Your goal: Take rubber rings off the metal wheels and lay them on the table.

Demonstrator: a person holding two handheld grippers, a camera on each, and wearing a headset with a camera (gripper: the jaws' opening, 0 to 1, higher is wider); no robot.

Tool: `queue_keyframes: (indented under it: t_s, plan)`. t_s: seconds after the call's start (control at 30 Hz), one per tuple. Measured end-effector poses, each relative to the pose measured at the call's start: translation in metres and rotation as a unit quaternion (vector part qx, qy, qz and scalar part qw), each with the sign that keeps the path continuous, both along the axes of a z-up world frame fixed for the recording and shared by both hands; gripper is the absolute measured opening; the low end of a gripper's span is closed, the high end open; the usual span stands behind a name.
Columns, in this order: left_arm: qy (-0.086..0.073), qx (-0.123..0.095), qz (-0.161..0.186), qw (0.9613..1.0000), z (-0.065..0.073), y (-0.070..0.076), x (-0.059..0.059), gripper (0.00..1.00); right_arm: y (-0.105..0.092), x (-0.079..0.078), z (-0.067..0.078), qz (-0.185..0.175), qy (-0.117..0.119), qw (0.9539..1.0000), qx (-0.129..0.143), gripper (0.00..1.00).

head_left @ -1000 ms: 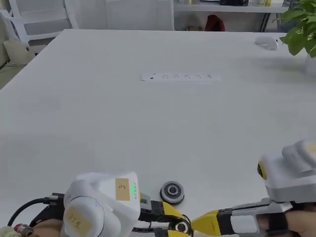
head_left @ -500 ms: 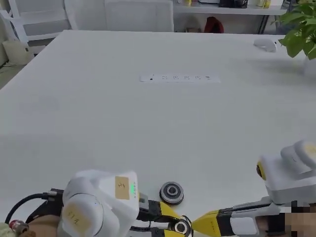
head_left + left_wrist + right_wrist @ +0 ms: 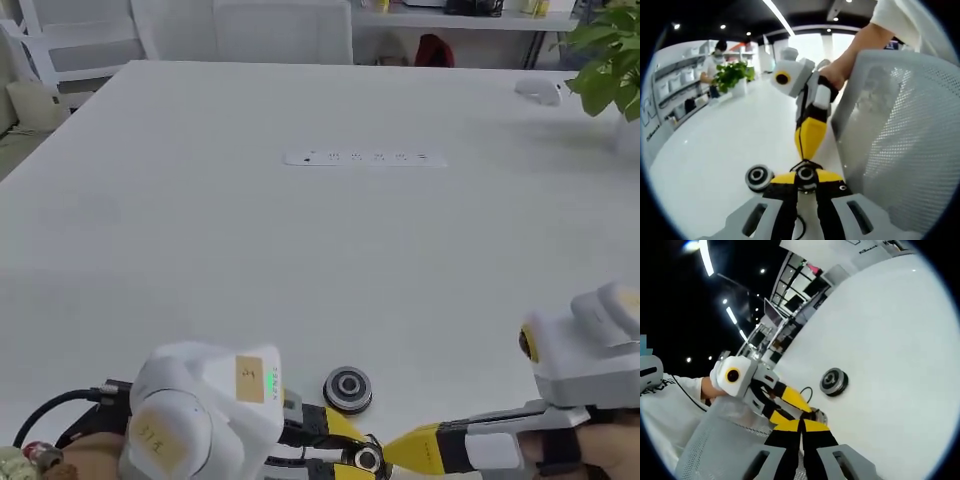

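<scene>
While one wheel [image 3: 806, 173] is clamped between the jaws of the left gripper [image 3: 805, 180], just on the near side of the loose wheel [image 3: 348, 389], the right gripper [image 3: 801, 426] is set against its rim with the jaws pressed nearly together. Whether rubber is caught between them cannot be told. The loose wheel is laid flat on the table [image 3: 300, 250]. A dark band is seen around its rim, so its ring is judged to be in place. No freed ring is seen on the table, so the task is judged to be at its beginning: the first ring is being worked, and the loose wheel is left for afterwards. The table edge runs close on the near side of the loose wheel, and the clamped wheel is held about at that edge, with a mesh chair [image 3: 895, 140] close beside it. A ring dropped there could be lost. On the far side of the loose wheel a wide bare surface is offered for laying rings, as far as a power strip [image 3: 365, 157].
</scene>
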State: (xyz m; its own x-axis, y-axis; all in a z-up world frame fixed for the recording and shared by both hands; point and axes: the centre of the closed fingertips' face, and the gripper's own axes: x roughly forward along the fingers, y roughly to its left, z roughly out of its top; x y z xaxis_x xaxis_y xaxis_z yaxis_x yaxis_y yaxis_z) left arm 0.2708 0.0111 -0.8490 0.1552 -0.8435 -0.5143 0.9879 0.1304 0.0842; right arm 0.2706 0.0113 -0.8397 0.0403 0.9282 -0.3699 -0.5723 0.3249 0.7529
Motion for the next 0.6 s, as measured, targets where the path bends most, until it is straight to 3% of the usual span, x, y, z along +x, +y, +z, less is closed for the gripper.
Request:
queue_keyframes:
  t_s: [0.6]
  plan:
    - [-0.002, 0.000, 0.000, 1.0000, 0.0001, -0.0011, 0.0003, 0.14, 0.0048, -0.0003, 0.0091, -0.003, 0.011, 0.9995, 0.030, 0.00]
